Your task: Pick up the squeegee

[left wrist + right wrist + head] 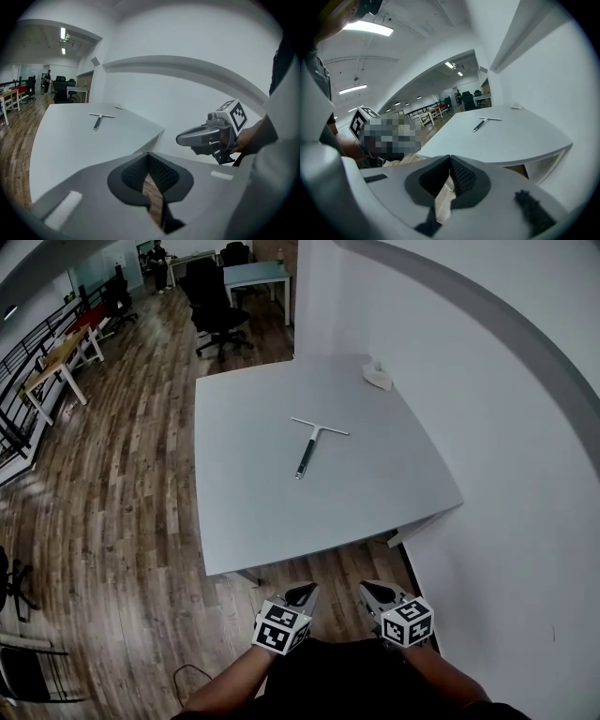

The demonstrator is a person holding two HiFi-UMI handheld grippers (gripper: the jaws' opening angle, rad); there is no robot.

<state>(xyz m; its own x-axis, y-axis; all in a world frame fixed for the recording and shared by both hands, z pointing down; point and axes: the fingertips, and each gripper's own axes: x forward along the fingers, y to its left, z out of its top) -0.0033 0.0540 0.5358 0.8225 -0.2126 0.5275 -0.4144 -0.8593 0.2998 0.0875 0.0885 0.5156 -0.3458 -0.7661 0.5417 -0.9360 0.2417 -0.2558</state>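
The squeegee (pixel 312 441), a T-shaped tool with a pale blade and a dark handle, lies flat near the middle of the grey table (pixel 253 512). It shows small and far off in the left gripper view (pixel 99 119) and in the right gripper view (pixel 483 123). Both grippers hang below the table's near edge, over the wooden floor. My left gripper (pixel 306 593) is shut with nothing in it. My right gripper (pixel 371 591) is shut and empty too. In each gripper view the jaw tips meet, left gripper (pixel 148 154) and right gripper (pixel 450 158).
A white crumpled cloth (pixel 378 377) lies at the table's far right corner. A white wall (pixel 506 456) runs close along the table's right side. Wooden floor (pixel 112 521) lies to the left, with office chairs (pixel 216 306) and desks beyond.
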